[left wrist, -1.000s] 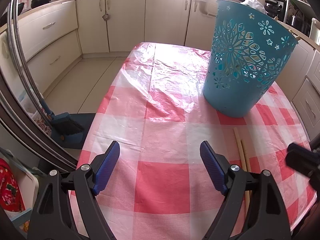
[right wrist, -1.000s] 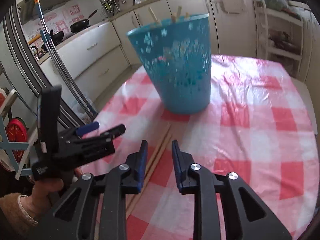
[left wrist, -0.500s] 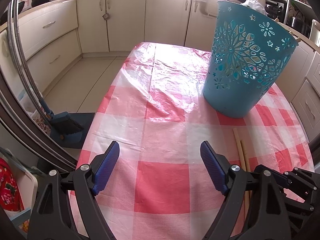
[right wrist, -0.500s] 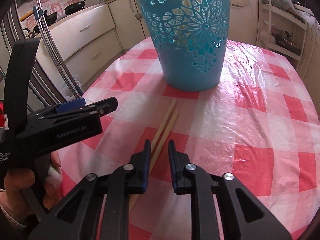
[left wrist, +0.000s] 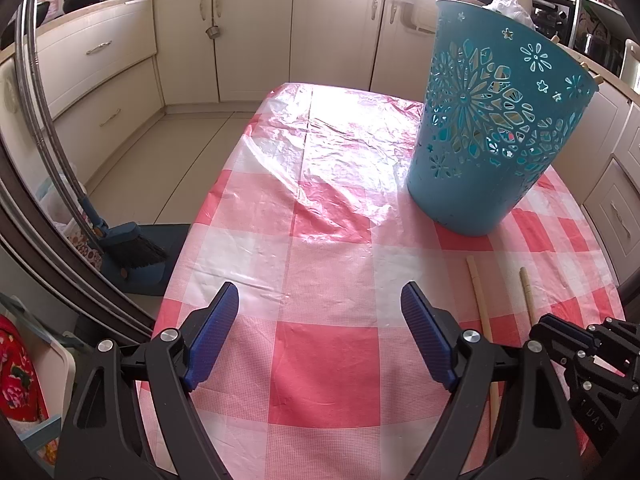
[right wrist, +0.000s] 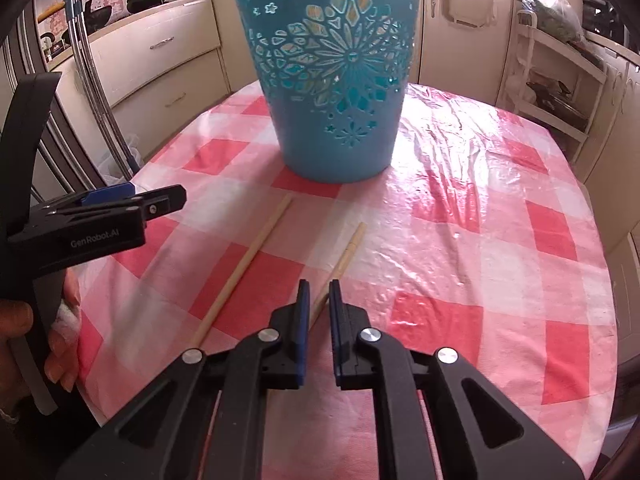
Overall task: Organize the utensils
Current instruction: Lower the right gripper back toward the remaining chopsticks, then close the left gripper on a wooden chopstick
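Note:
A teal cut-out basket (right wrist: pixel 332 92) stands on the red-checked tablecloth (left wrist: pixel 320 380), with wooden utensils showing through its holes. Two wooden chopsticks lie in front of it, spread apart. My right gripper (right wrist: pixel 320 286) has the right chopstick (right wrist: pixel 348 248) running between its blue pads. The jaws are closing on it and the stick touches both pads. The left chopstick (right wrist: pixel 248 256) lies loose beside it. My left gripper (left wrist: pixel 320 292) hovers wide open over bare cloth with nothing between its fingers. In the left wrist view the basket (left wrist: pixel 492 152) is at the right and my right gripper (left wrist: pixel 548 324) is low right.
A hand (right wrist: pixel 24 320) holds the left gripper at the table's left edge. A broom and dustpan (left wrist: pixel 132 252) stand on the floor left of the table. Cream kitchen cabinets (left wrist: pixel 256 36) ring the room. The table edge curves close on the right.
The right gripper's jaws have narrowed onto one chopstick. That stick has swung away from the other, where they lay side by side before. The left gripper has stayed put and open.

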Demonstrator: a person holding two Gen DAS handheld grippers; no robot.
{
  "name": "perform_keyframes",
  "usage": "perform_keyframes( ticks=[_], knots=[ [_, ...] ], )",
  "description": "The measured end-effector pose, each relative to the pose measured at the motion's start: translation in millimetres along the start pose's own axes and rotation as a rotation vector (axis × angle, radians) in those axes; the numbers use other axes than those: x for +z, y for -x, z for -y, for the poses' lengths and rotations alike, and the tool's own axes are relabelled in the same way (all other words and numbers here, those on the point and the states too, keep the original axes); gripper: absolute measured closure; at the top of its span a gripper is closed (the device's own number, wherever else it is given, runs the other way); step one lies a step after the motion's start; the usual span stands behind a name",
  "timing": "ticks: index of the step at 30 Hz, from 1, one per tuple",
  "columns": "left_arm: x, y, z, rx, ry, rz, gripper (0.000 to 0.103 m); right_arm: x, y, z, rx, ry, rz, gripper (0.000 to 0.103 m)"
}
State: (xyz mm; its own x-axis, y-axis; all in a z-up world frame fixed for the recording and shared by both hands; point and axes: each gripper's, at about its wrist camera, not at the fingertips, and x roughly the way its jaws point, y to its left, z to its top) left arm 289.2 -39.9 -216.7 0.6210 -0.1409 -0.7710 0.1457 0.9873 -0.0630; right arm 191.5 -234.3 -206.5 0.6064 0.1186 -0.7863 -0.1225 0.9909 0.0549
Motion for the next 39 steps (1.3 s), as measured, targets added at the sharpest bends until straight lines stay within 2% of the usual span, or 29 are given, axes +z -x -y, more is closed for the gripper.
perform_keyframes(
  ticks=[4,7,12,15,19,23,25,27,29,30,33,36,39],
  knots=[
    [-0.5,1.8,2.0,0.002,-0.012,0.014,0.023,-3.9,3.4,14.0,0.000,-0.025,0.001,0.093],
    [-0.2,3.6,8.7,0.011,-0.039,0.013,0.023,-7.8,3.8,26.5,0.044,-0.093,0.019,0.093],
    [-0.3,8.7,34.7,-0.040,-0.052,-0.007,0.022,-6.6,2.8,30.9,0.079,-0.131,0.029,0.093],
    [-0.7,8.6,62.4,-0.041,-0.117,-0.012,0.022,-6.5,3.4,36.2,0.095,-0.155,0.034,0.093],
    [0.3,5.3,87.9,-0.005,-0.197,-0.022,0.023,-8.6,4.6,41.6,0.109,-0.174,0.038,0.093],
    [0.7,0.5,98.5,0.018,-0.217,-0.046,0.036,-8.2,4.6,39.9,0.107,-0.163,0.034,0.093],
    [-0.9,-3.9,101.4,0.026,-0.228,-0.062,0.050,-7.2,3.9,37.7,0.098,-0.150,0.030,0.093],
    [-4.5,-2.9,101.8,0.027,-0.226,-0.058,0.059,-7.3,4.0,35.0,0.084,-0.128,0.026,0.093],
    [-6.0,-0.8,102.5,0.035,-0.221,-0.060,0.078,-6.7,3.7,31.4,0.068,-0.099,0.020,0.093],
    [-7.0,-3.5,102.1,0.037,-0.215,-0.088,0.094,-6.7,3.8,30.0,0.060,-0.083,0.017,0.093],
    [-10.2,-2.3,95.0,0.035,-0.160,-0.097,0.099,-7.7,6.1,28.9,0.024,-0.044,0.007,0.093],
    [-12.7,0.9,86.2,0.039,-0.109,-0.107,0.099,-9.5,8.0,38.6,0.026,-0.077,0.002,0.092],
    [-11.7,1.4,80.7,0.032,-0.093,-0.125,0.099,-9.3,7.7,48.8,0.053,-0.138,0.012,0.078]
  ],
)
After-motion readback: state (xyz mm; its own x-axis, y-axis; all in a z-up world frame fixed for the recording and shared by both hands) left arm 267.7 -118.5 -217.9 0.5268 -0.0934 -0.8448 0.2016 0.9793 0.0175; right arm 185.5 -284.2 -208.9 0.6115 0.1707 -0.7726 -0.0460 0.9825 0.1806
